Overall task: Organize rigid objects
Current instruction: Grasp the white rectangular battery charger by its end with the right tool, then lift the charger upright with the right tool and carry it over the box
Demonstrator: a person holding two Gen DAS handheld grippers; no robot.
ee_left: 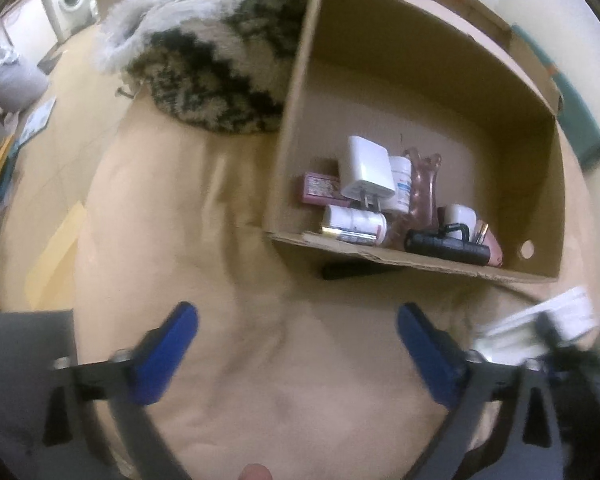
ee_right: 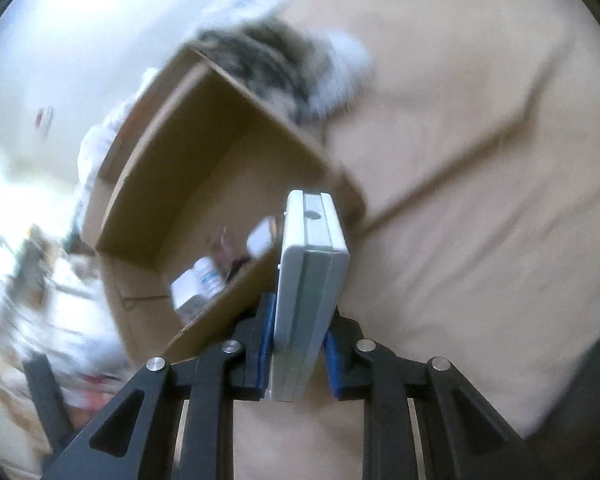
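Observation:
A cardboard box (ee_left: 440,92) lies on a beige sheet and holds several small items: a white charger (ee_left: 366,172), white pill bottles (ee_left: 356,222), a pink glass vase (ee_left: 422,192), a black flashlight (ee_left: 446,248). My left gripper (ee_left: 298,356) is open and empty, over the sheet in front of the box. My right gripper (ee_right: 298,344) is shut on a flat white and grey device (ee_right: 312,276), held edge-on near the box (ee_right: 204,168). The device also shows blurred at the right in the left wrist view (ee_left: 548,316).
A shaggy black and white pillow (ee_left: 220,68) lies against the box's left side. A dark object (ee_left: 356,270) sits under the box's front edge. A green item (ee_left: 580,120) lies right of the box. A washing machine (ee_left: 70,0) and floor clutter are far left.

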